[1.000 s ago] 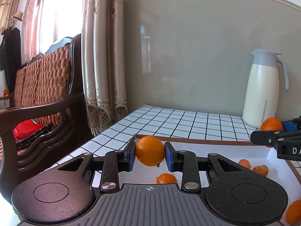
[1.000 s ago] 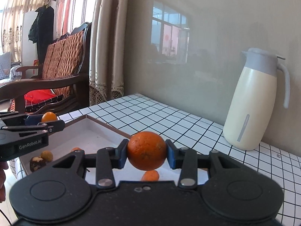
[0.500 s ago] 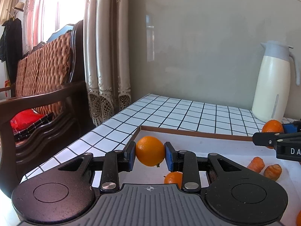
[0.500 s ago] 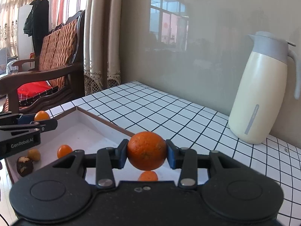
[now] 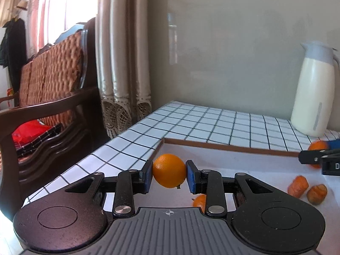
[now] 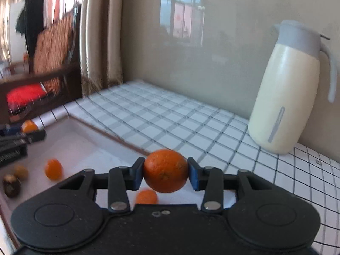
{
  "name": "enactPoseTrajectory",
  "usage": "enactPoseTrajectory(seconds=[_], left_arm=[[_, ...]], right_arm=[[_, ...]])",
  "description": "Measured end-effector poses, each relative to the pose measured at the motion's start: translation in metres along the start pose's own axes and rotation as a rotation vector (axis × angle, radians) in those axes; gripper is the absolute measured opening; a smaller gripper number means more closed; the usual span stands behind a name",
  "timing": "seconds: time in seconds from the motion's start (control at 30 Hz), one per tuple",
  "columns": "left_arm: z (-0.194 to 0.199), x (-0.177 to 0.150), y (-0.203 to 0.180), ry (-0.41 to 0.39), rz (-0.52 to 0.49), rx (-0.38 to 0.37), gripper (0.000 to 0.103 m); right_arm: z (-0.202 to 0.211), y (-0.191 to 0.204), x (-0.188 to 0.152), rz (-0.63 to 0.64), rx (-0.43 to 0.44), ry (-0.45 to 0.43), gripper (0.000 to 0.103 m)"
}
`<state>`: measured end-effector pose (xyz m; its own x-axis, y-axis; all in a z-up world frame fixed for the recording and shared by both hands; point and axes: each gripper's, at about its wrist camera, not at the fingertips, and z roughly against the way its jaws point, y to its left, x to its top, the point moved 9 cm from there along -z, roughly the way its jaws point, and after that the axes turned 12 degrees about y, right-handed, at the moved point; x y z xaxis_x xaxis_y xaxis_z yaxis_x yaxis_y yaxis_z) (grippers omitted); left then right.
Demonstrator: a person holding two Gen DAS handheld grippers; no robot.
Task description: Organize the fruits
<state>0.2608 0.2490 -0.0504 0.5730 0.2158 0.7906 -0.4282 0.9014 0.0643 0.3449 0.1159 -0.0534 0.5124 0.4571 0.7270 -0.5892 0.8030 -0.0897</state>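
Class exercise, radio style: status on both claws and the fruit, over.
Left claw opening, round orange between pads. Right claw opening, darker orange between pads. Both over white wood-rimmed tray. Small fruits lie below.

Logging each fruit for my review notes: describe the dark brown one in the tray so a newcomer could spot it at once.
Start in the right wrist view at the white tray with a brown rim on the checked tablecloth, and follow it to its near left end. There the dark brown fruit lies beside a tan fruit. It is the only glossy, near-black piece; the others nearby are orange or tan.
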Motion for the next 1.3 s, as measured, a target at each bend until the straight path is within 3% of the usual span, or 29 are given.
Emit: enactPoseTrajectory(seconds=[0.03,0.07,0.13,0.3,0.53,0.77,1.0,1.13,1.3], left_arm=[[0.005,0.001,0.0,-0.028,-0.002,0.018,0.083],[0.01,0.002,0.002,-0.067,0.005,0.045,0.102],[0.02,0.007,0.005,-0.139,0.001,0.077,0.103],[0.012,0.007,0.002,-0.107,-0.009,0.061,0.103],[0.014,0.004,-0.001,-0.113,-0.017,0.06,0.103],[0.015,-0.001,-0.004,-0.065,-0.02,0.038,0.103],[0.088,0.008,-0.013,-0.182,-0.035,0.003,0.103],[0.131,-0.012,-0.019,-0.193,-0.004,-0.052,0.103],[0.175,-0.044,-0.047,-0.231,-0.048,-0.117,0.103]], right_arm=[[0.009,-0.002,0.003,-0.002,-0.027,-0.055,0.095],[0.015,-0.003,0.006,0.0,-0.042,-0.106,0.098],[0.015,-0.005,0.007,0.004,-0.039,-0.115,0.097],[-0.002,-0.012,-0.002,-0.037,-0.032,-0.06,0.097],[0.001,-0.011,-0.002,-0.037,-0.029,-0.063,0.097],[0.011,-0.016,-0.002,-0.055,-0.012,-0.046,0.097],[0.092,-0.029,-0.008,-0.084,-0.008,-0.16,0.097],[0.151,-0.041,-0.038,-0.084,-0.055,-0.207,0.097],[0.216,-0.053,-0.089,-0.078,-0.119,-0.246,0.097]])
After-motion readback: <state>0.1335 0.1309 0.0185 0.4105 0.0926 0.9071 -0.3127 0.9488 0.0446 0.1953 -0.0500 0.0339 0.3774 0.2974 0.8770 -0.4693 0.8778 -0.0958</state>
